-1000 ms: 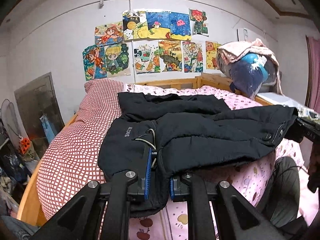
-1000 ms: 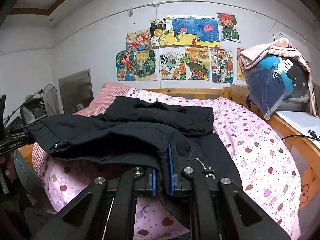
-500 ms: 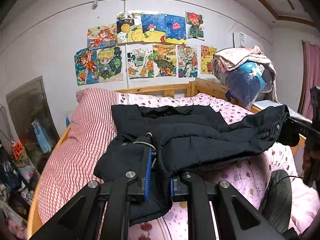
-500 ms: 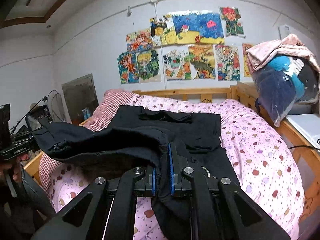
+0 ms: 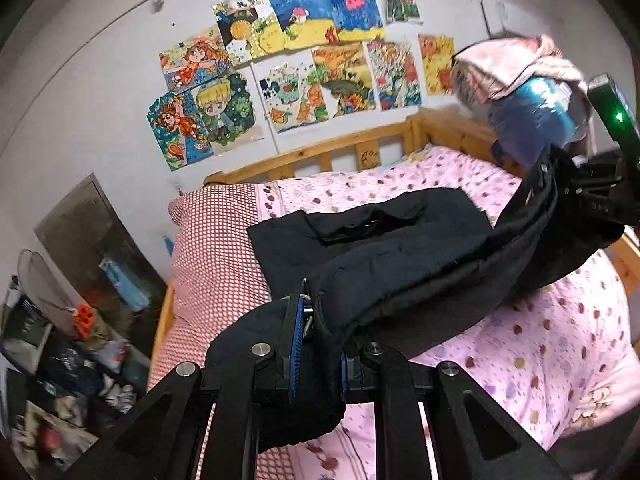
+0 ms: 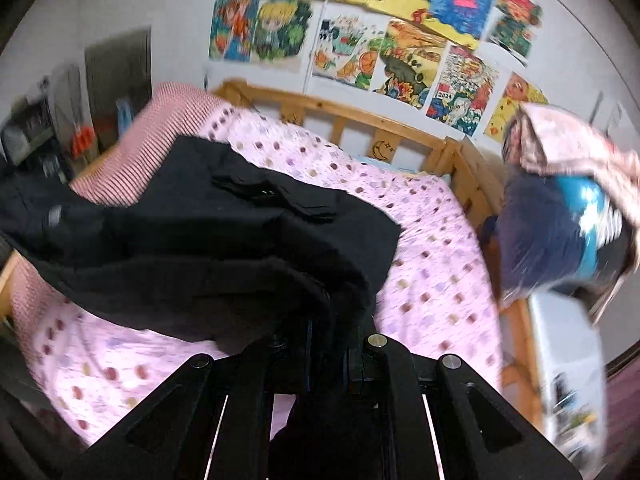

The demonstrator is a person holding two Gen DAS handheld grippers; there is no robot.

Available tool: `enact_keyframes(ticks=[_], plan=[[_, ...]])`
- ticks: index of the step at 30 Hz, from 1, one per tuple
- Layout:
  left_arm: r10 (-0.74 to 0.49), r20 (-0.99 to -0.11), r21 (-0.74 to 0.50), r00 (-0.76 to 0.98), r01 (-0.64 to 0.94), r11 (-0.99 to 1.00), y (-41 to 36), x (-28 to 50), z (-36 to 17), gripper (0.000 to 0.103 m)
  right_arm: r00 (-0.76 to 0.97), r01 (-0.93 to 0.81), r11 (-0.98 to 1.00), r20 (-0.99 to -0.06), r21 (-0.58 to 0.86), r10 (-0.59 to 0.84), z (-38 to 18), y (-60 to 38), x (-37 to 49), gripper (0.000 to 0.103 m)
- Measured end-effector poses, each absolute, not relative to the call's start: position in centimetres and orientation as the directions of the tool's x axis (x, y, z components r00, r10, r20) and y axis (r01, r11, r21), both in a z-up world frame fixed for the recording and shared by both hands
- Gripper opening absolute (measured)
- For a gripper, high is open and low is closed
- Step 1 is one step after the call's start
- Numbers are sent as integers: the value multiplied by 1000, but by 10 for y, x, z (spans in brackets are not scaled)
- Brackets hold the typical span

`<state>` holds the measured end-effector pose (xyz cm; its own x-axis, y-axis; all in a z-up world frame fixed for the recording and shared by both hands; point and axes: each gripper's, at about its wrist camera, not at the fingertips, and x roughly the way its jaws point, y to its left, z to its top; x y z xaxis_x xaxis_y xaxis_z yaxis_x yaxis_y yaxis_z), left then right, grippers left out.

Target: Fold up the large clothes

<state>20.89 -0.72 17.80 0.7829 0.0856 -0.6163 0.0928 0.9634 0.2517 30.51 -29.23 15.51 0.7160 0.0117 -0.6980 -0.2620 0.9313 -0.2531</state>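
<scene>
Two grippers, one big black jacket (image 5: 400, 256), and both have a pinch of it. The left gripper (image 5: 316, 344) has its blue ribbed pads nearly together with a thick wad of the hem squeezed between them, and a bit of pale drawstring shows right at the pinch. The right gripper (image 6: 328, 344) is clamped on the other end of the hem too; the fabric bunches up over its fingers, so the pads are mostly buried. That view is pretty motion-blurred.

The jacket looks like soft, matte, quilted-ish stuff with stitched seams and a few metal snaps near the edge. Its lower half is lifted and stretched between the two grippers, sagging in the middle, while the collar end lies flat on the bed (image 5: 540, 352) toward the headboard side. The bedding is a pink sheet with little fruit-like spots, plus a red-and-white checked quilt (image 5: 216, 256) along the left edge. A wooden slatted headboard (image 5: 340, 156) runs along the far edge, with colourful drawings (image 5: 304, 68) taped on the wall above, and a shiny plastic-wrapped bundle (image 6: 560, 224) sits at the far right corner.
</scene>
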Motion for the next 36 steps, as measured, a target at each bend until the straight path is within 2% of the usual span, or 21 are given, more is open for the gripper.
enact_keyframes(ticks=[2,6,8,12,17,22,26,36], plan=[[109,-628,272,771,86,958,-8,232,187,14,725,-253,933,-689,-257,6,165,-289,319,9],[101,-637,227,764,61,972,6,287,193,14,747,-208,970,-660,-126,74,167,-297,349,9],[78,-617,206,783,65,976,14,311,189,14,750,-207,969,-658,-136,68,158,-295,367,9],[89,-588,247,804,74,966,23,379,169,14,764,-181,970,-644,-163,35,143,-285,417,9],[41,-588,153,808,61,986,45,464,134,13,783,-166,970,-621,-179,19,124,-269,486,9],[37,-578,174,815,79,981,59,495,97,12,807,-221,966,-581,-135,103,95,-257,530,9],[21,-593,173,805,102,980,63,520,80,9,788,-230,968,-603,-100,125,66,-253,559,9],[34,-644,149,764,82,985,57,572,33,9,772,-261,959,-620,-110,139,21,-253,596,9]])
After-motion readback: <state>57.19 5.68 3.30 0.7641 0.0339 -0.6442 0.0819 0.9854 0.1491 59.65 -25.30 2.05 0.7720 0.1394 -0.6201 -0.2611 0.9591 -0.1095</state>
